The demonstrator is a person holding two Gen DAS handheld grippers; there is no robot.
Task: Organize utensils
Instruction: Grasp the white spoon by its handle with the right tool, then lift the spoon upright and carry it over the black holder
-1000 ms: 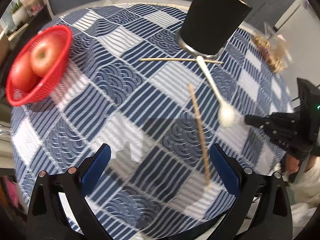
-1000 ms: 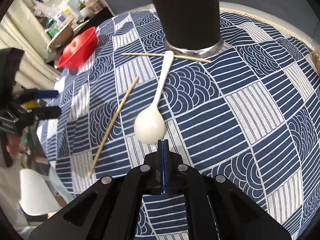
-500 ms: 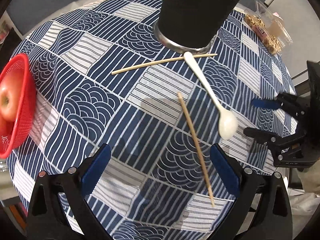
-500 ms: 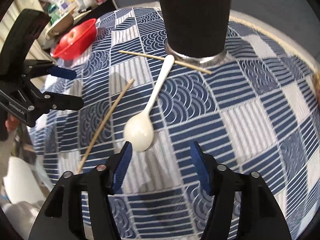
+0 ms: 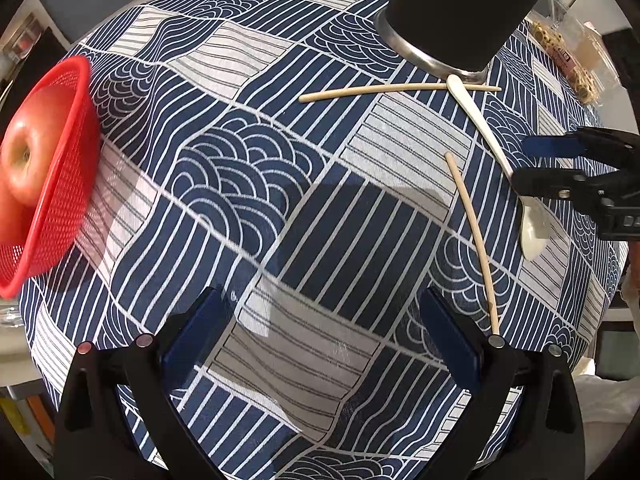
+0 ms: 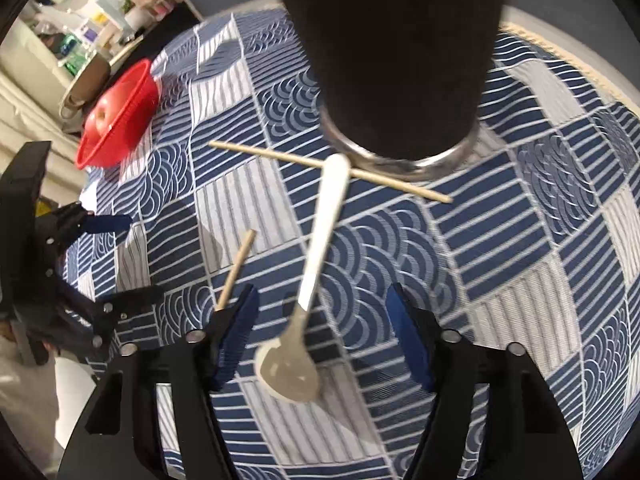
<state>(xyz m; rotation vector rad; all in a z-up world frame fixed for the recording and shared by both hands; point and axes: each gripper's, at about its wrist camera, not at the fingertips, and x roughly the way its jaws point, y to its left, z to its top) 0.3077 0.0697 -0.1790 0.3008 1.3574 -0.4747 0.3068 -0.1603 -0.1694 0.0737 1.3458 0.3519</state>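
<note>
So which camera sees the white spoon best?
The right wrist view: the whole white spoon lies between the closing, not-yet-touching jaws of the right gripper. In the left wrist view the spoon sits small at the edge, partly hidden by that gripper.

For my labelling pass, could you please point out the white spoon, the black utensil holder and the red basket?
white spoon (image 6: pixel 324 236): right wrist view, mid-handle.
black utensil holder (image 6: pixel 396 60): right wrist view, dark side wall.
red basket (image 5: pixel 60 184): left wrist view, mesh wall.

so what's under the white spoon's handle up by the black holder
A wooden chopstick lies crosswise under the white spoon handle tip, beside the black holder base. The chopstick's stretch beneath the handle is covered. Elsewhere only the tablecloth shows.
</note>
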